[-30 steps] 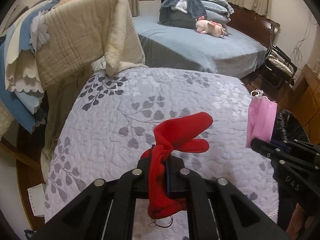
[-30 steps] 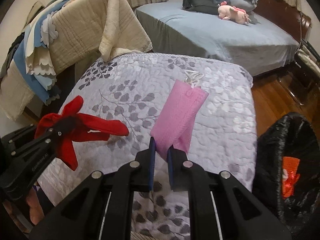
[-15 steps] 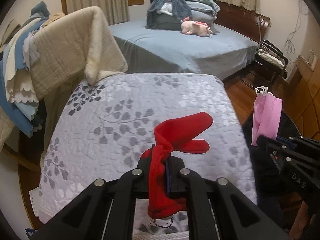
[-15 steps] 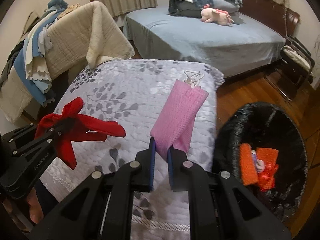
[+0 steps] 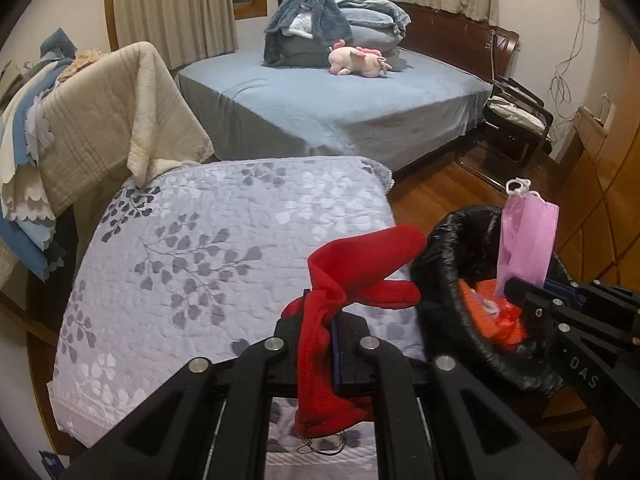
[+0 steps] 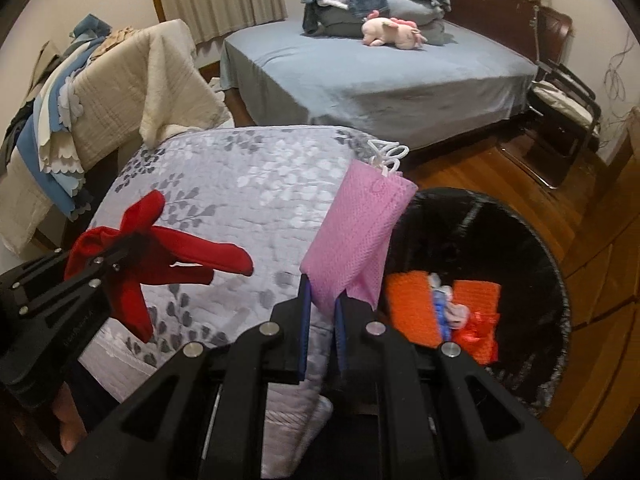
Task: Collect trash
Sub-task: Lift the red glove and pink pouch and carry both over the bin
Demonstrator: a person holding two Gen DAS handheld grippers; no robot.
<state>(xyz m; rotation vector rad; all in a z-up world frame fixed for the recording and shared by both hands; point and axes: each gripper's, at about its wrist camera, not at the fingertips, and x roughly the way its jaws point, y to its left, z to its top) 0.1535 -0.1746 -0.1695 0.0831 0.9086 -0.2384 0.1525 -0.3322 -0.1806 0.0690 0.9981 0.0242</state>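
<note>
My left gripper (image 5: pixel 320 320) is shut on a red cloth (image 5: pixel 360 268) and holds it over the right edge of the grey floral quilt (image 5: pixel 224 232). It also shows at the left of the right wrist view (image 6: pixel 116 256) with the red cloth (image 6: pixel 192 258). My right gripper (image 6: pixel 322 296) is shut on a pink face mask (image 6: pixel 356 240), held at the left rim of the black-lined trash bin (image 6: pixel 532 264). The mask (image 5: pixel 526 240) and the bin (image 5: pixel 448 256) also show in the left wrist view. Orange and red trash (image 6: pixel 412 304) lies inside the bin.
A blue bed (image 5: pixel 332 104) with a pink plush toy (image 5: pixel 356 62) and piled bedding stands beyond. Beige and blue blankets (image 5: pixel 92 120) hang over a rack at the left. A chair (image 5: pixel 516 120) and wooden cabinets (image 5: pixel 600 184) stand at the right on the wooden floor.
Both grippers have swung right with their loads, from over the quilt toward the bin. The bin and the trash in it have come into fuller view.
</note>
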